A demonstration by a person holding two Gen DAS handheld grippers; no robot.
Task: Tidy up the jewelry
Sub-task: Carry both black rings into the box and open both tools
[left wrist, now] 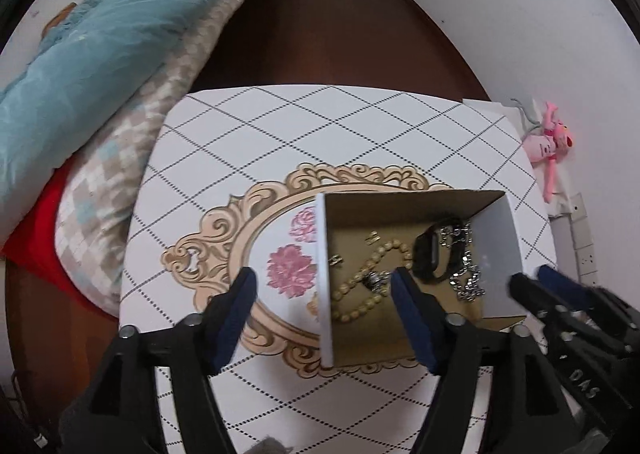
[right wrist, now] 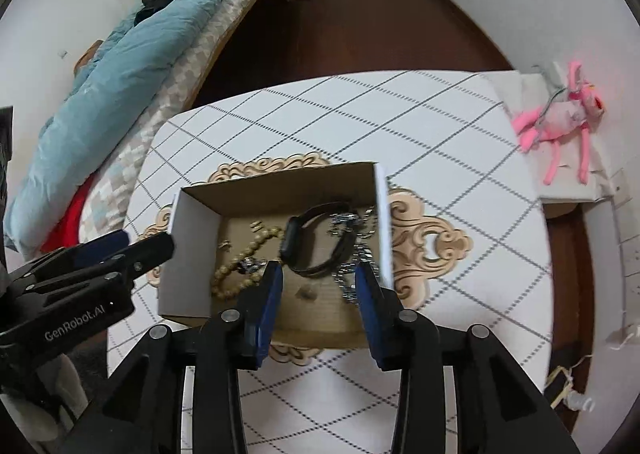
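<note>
An open cardboard box [left wrist: 496, 254] [right wrist: 192, 254] stands on an ornate floral tray [left wrist: 224, 230] on the table. It holds a beige bead bracelet [left wrist: 360, 294] [right wrist: 236, 274], a black watch [left wrist: 434, 254] [right wrist: 316, 242], a silver chain [left wrist: 468, 274] [right wrist: 352, 250] and small earrings [left wrist: 374, 238]. My left gripper [left wrist: 320, 290] is open, straddling the box's left wall. My right gripper [right wrist: 318, 282] is open and empty above the box's near edge. Each shows in the other's view, the right [left wrist: 532, 282] and the left [right wrist: 148, 242].
The table [left wrist: 320, 125] has a white diamond-pattern cover. A bed with a teal quilt [left wrist: 100, 45] lies at the left. A pink plush toy [right wrist: 560, 113] lies on a white ledge at the right, by the wall. Dark floor lies beyond.
</note>
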